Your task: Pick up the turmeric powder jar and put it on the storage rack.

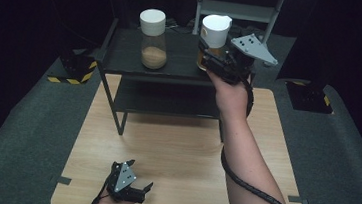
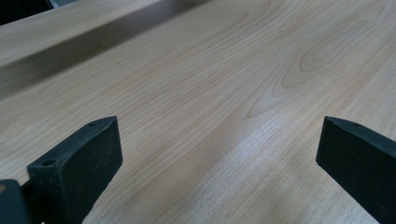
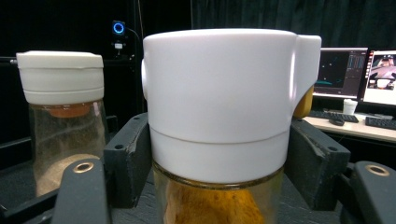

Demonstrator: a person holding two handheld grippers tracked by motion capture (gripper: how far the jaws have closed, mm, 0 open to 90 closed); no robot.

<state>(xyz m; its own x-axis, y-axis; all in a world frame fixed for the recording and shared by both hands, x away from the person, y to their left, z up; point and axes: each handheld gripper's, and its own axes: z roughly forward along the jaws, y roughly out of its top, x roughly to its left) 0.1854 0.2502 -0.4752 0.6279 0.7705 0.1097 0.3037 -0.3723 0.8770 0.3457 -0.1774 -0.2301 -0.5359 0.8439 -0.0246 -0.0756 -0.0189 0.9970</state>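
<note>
Two clear jars with white lids are at the top of a black shelf (image 1: 123, 56). The left jar (image 1: 153, 39) (image 3: 63, 107) holds a pale brown powder and stands free. My right gripper (image 1: 206, 54) (image 3: 217, 154) is shut on the right jar (image 1: 215, 32) (image 3: 219, 93), which holds an orange-yellow powder. The jaws clamp its sides just under the lid. Whether its base touches the shelf I cannot tell. My left gripper (image 1: 141, 174) (image 2: 219, 135) rests open near the front left of the wooden table (image 1: 179, 147), with only bare wood (image 2: 196, 84) between its jaws.
The shelf has a lower tier and thin legs standing on the far half of the table. A metal frame (image 1: 238, 9) stands behind it. Computer monitors (image 3: 341, 70) and a keyboard sit on a desk far off. Grey carpet surrounds the table.
</note>
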